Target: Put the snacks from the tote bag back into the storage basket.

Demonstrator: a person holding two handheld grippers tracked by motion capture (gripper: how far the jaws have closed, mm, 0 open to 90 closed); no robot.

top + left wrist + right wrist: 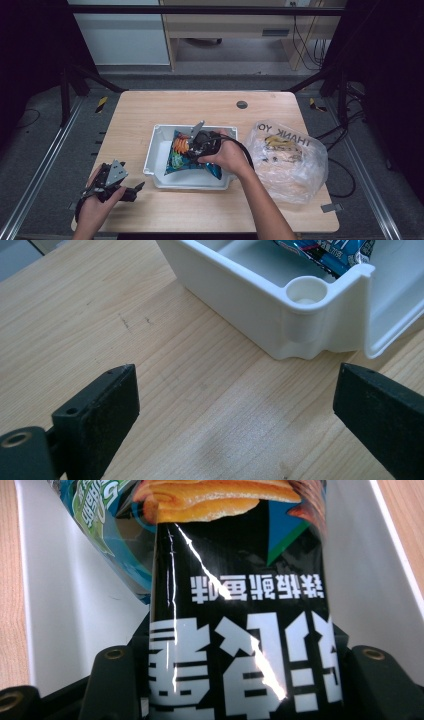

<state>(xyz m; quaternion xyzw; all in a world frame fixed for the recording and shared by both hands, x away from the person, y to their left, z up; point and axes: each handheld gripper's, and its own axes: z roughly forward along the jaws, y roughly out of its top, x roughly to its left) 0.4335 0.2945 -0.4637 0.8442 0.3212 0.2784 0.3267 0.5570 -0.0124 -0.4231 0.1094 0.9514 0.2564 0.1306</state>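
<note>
Right tongs [235, 690] clamp black snack bag [240, 630] over white bin [159, 150] | left tongs [235, 410] wide open, empty

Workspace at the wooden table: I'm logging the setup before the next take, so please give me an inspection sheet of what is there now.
Surface: light wooden table, bare wood around the things, a small round grey cap near the far edge.
Job's things: black crisp packet with white lettering held over the white plastic tray; blue snack bag lies in the tray.
Clutter: clear plastic carrier bag with printed lettering to the right of the tray.
Grippers: right gripper shut on the black packet; left gripper open, low over the table near the tray's corner.
Cables: black cable trails from the right gripper; more on the floor at right.
Surroundings: dark frame, grey floor, wooden desk behind.
</note>
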